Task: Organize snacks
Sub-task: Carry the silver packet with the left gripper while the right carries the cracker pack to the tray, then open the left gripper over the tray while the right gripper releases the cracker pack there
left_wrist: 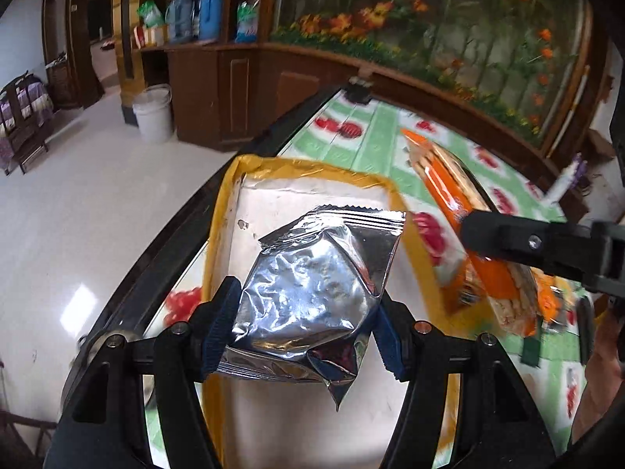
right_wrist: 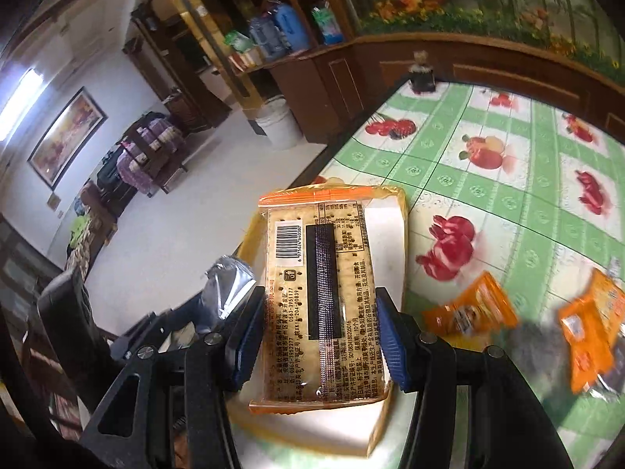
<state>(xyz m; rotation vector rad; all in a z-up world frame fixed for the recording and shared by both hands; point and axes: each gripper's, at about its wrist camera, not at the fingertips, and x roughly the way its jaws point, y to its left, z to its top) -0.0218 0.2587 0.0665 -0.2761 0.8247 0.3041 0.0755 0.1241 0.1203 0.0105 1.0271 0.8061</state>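
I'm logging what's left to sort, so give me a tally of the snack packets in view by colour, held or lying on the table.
Silver foil packet, in the left hand-held gripper: 1
Orange cracker pack, in the right hand-held gripper: 1
Orange packets loose on the tablecloth: at least 2, the right-hand ones blurred
Total: at least 4

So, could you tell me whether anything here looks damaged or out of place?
Nothing looks spilled. The silver foil packet in the left gripper is crumpled and dented. A few orange snack packs lie scattered and askew on the tablecloth, outside the yellow-rimmed box.
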